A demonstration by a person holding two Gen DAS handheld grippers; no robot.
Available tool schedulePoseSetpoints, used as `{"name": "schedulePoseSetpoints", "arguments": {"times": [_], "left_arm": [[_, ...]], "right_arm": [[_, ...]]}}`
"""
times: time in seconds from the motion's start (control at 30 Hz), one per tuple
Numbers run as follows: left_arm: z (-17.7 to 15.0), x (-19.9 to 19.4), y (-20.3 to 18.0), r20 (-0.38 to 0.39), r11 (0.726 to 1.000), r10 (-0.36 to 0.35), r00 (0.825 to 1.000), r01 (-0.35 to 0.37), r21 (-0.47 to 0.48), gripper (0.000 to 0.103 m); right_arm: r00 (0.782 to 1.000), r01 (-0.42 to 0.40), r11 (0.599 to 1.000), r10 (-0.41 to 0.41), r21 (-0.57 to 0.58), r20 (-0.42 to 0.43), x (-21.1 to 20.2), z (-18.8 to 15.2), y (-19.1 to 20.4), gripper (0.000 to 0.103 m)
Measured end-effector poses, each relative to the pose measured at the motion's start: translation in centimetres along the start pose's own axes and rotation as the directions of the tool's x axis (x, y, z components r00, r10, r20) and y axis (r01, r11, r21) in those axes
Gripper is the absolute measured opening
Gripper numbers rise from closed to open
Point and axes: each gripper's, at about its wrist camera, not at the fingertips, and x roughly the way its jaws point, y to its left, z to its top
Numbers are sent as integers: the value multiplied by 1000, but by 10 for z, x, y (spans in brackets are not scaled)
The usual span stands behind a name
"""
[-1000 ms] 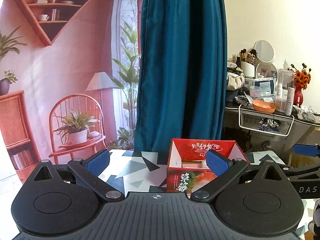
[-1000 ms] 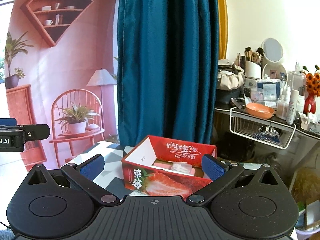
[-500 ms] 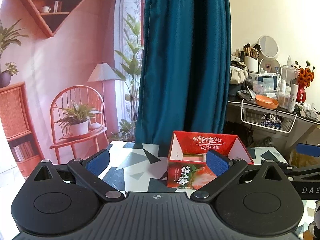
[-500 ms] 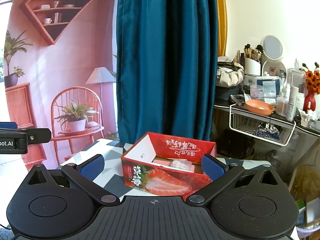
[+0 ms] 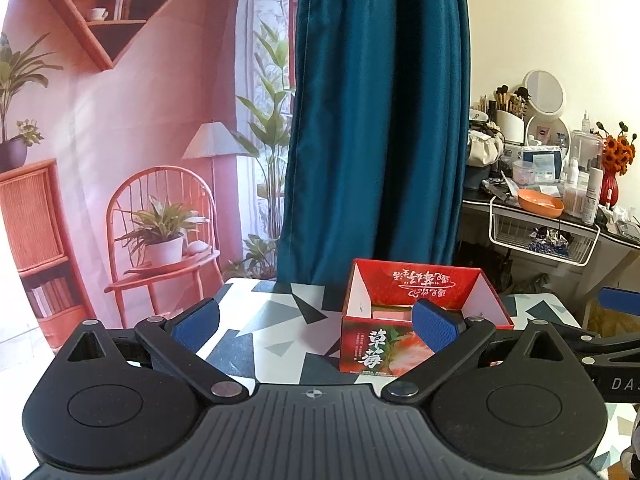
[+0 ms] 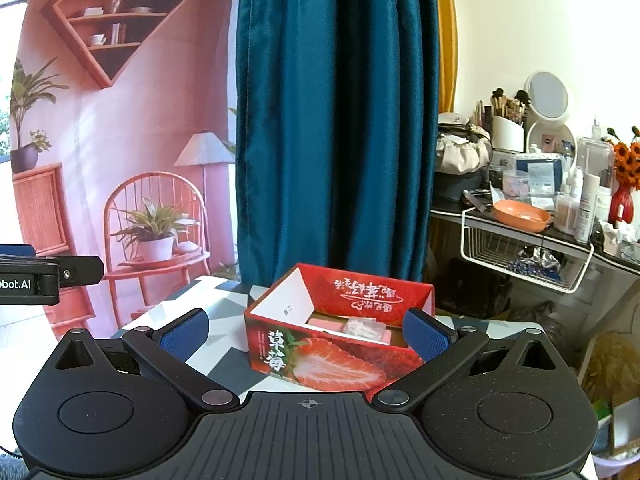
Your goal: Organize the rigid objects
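I hold the left gripper (image 5: 316, 323) above the table with the grey, black and white triangle pattern (image 5: 276, 320); its blue-padded fingers (image 5: 195, 322) stand wide apart and carry nothing. The right gripper (image 6: 306, 333) has its fingers spread wide too, with nothing between them. The open red cardboard box with the strawberry print (image 6: 320, 364) sits on the table near its far edge, in front of the teal curtain (image 6: 332, 120). Inside the box I see a flat pink item (image 6: 326, 325) and a small clear packet (image 6: 366, 327) lying on the bottom. In the left view the box (image 5: 380, 350) is to the right of centre, partly behind the right finger.
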Motion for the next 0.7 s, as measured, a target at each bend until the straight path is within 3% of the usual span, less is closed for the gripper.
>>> {"name": "schedulePoseSetpoints", "arguments": {"times": [0.7], "left_arm": [[0, -2, -2, 8, 1000, 17, 1000, -17, -6, 103]], "right_arm": [[1000, -1, 1000, 1, -1, -4, 1, 0, -1, 103]]}}
